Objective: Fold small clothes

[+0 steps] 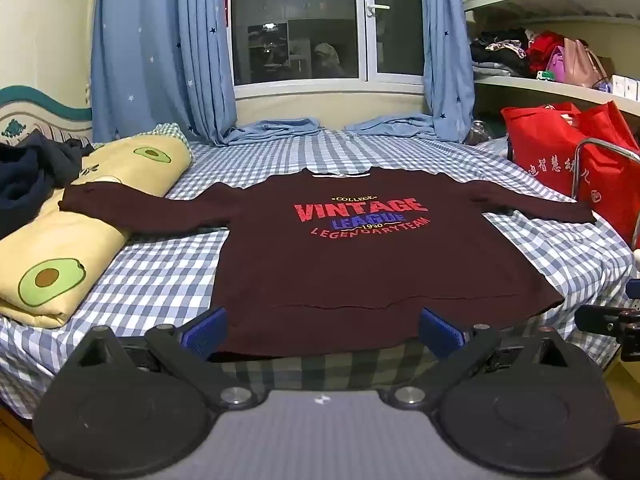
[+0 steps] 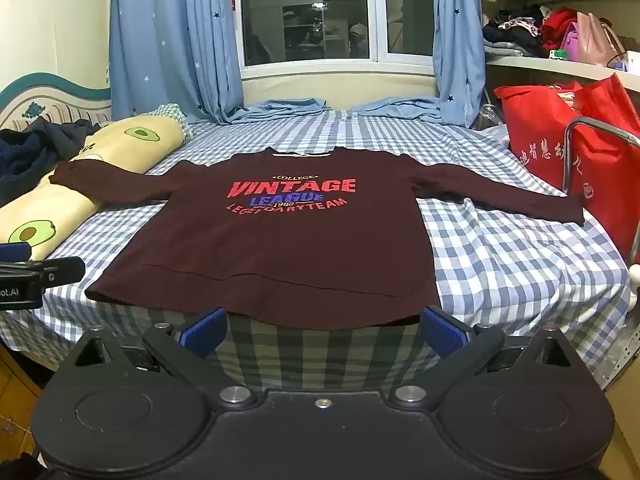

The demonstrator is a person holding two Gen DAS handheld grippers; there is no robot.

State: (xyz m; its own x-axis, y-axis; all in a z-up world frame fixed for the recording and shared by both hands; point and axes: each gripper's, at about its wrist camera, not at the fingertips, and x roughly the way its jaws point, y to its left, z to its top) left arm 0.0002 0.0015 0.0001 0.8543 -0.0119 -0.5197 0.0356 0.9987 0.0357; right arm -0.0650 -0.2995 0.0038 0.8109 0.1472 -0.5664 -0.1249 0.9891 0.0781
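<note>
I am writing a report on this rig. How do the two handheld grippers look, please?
Both look alike: the left gripper and right gripper have matte black bodies with round disc housings, silver pivot bolts, and black fingers ending in ribbed blue pads. No cables, hands or sleeves are visible.

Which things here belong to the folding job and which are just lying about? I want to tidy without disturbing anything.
For the job:
maroon sweatshirt, spread flat
left gripper, open
right gripper, open

Lying about:
avocado quilt
dark clothes
red bags
blue curtains
</note>
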